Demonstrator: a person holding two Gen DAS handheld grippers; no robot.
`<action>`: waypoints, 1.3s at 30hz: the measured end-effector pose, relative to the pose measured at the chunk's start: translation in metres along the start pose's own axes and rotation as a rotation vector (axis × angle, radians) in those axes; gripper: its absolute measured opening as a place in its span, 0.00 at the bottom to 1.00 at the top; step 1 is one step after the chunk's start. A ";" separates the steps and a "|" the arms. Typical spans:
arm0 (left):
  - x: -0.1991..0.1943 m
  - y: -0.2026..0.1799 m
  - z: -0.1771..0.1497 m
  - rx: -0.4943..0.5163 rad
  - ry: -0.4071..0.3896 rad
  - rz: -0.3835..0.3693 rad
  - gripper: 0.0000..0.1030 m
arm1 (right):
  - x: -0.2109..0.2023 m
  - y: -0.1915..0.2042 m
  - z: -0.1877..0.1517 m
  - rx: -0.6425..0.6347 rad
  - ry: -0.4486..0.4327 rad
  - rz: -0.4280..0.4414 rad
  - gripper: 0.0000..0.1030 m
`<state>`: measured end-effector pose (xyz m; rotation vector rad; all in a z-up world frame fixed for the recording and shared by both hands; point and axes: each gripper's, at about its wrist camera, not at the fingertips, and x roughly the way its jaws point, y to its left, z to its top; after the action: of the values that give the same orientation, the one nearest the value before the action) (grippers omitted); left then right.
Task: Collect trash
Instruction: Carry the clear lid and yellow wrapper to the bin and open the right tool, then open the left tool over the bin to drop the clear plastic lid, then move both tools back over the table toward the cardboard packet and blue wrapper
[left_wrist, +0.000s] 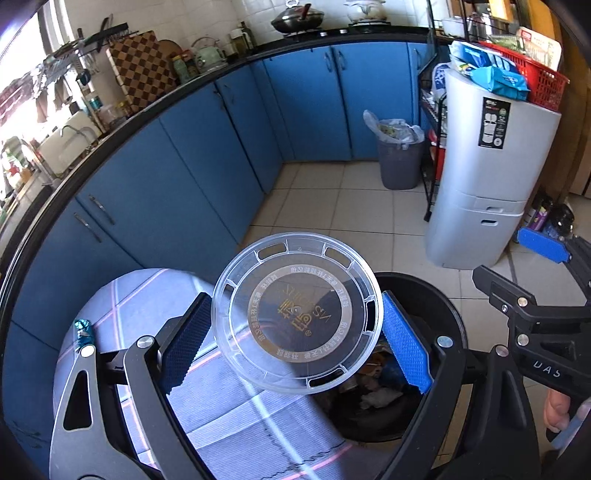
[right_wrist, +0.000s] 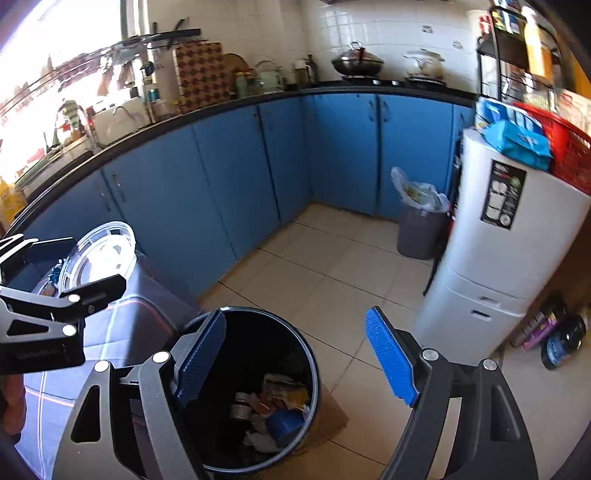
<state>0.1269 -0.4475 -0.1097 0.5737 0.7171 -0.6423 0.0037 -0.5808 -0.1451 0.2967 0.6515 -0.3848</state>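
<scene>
A clear round plastic lid (left_wrist: 295, 314) with a dark printed ring is tilted between the blue pads of my left gripper (left_wrist: 295, 325), which is shut on its rim, above the edge of a black trash bin (left_wrist: 443, 306). Seen from the right wrist, the lid (right_wrist: 99, 251) and left gripper (right_wrist: 74, 266) are at the left. My right gripper (right_wrist: 295, 350) stands open and empty over the black bin (right_wrist: 295, 332), which holds wrappers and cans (right_wrist: 273, 406). From the left wrist it (left_wrist: 498, 254) shows at the right edge. A teal wrapper (left_wrist: 83, 330) lies on the cloth-covered table (left_wrist: 129, 295).
Blue cabinets (right_wrist: 221, 184) curve round the left and back. A grey bin (right_wrist: 417, 229) with a plastic liner stands in the far corner beside a tall silver unit (right_wrist: 498, 240) topped by a red basket (right_wrist: 565, 155). Cardboard (right_wrist: 332, 417) lies under the black bin on the tiled floor.
</scene>
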 end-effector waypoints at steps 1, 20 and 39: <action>0.001 -0.002 0.001 0.004 -0.001 -0.004 0.86 | 0.000 -0.003 -0.002 0.006 0.004 -0.003 0.74; 0.016 0.008 0.015 -0.072 0.056 -0.070 0.97 | 0.001 0.006 -0.005 -0.002 0.022 -0.001 0.74; -0.019 0.088 -0.030 -0.235 -0.034 -0.211 0.97 | -0.007 0.073 0.008 -0.062 -0.001 0.068 0.86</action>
<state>0.1655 -0.3625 -0.0915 0.2723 0.8149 -0.7487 0.0347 -0.5167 -0.1243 0.2590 0.6498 -0.2989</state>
